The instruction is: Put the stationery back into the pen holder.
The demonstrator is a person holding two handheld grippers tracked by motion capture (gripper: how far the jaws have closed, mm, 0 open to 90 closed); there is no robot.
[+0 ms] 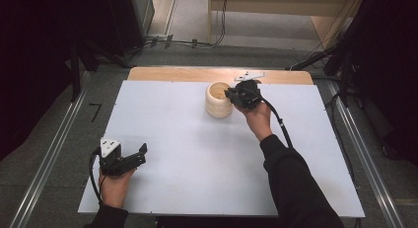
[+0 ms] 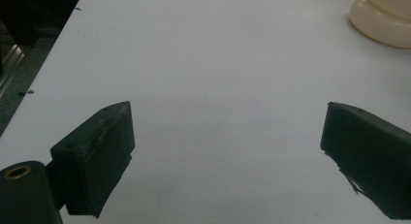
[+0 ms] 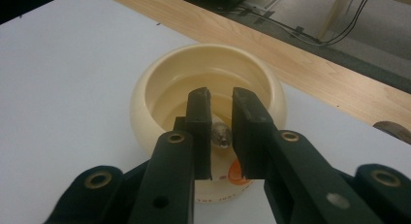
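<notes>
A cream ribbed pot (image 1: 217, 100) stands on the white table (image 1: 197, 159) near its far edge. My right gripper (image 1: 228, 94) hovers over the pot's right rim, angled down into the opening. Seen from the right gripper view, its jaws are nearly together above the pot (image 3: 145, 93), with a small rounded grey object (image 3: 221, 135) pinched between them. My left gripper (image 1: 142, 154) rests low at the front left of the table, far from the pot. Its jaws stand wide apart (image 2: 228, 110) with nothing between them, and the pot's base (image 2: 383, 25) shows at the top right.
A wooden strip (image 1: 187, 73) runs along the table's far edge. Cables (image 1: 187, 42) lie on the floor beyond it. Metal rails (image 1: 47, 161) flank the table on both sides. Dark stands (image 1: 345, 55) rise at the back right.
</notes>
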